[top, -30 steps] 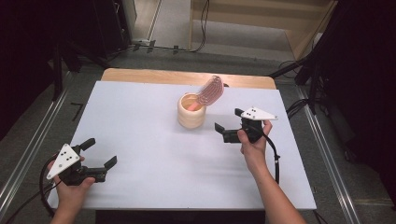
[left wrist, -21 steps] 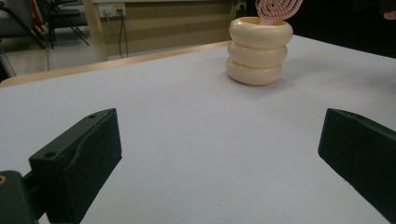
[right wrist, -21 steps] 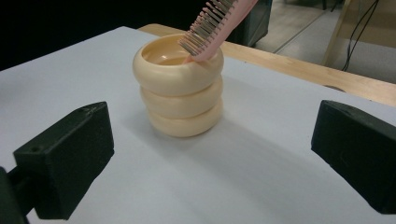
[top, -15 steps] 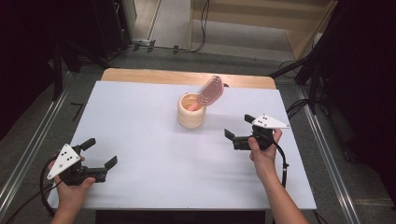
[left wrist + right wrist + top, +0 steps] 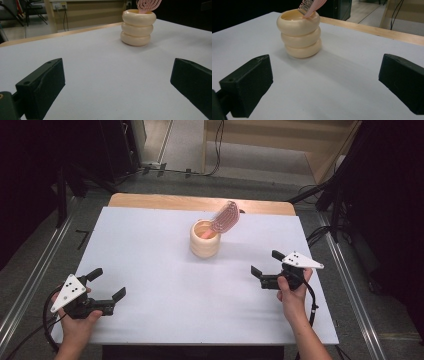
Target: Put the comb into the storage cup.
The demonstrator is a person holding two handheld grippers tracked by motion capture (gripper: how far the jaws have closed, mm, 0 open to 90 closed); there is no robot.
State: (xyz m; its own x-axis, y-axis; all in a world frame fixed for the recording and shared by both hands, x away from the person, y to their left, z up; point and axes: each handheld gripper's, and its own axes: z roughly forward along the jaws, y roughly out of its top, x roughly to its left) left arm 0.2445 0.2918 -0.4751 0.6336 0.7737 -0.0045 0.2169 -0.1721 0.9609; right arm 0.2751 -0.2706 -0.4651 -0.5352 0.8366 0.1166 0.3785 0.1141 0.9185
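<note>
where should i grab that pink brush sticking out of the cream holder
Grip the pink brush on its flat slotted head, the one part clear of the cream holder; its handle sits inside. It leans up toward the far right, so probably bring the open right tool in from the right, above the rim, jaws across the thin faces, then lift along the lean.

A white table surface (image 5: 160, 270) is seen, with a strip of bare wood (image 5: 200, 202) left uncovered along its far edge. Metal rails (image 5: 30, 285) are set along both sides. Black cables (image 5: 217, 145) are trailed over the floor beyond.
</note>
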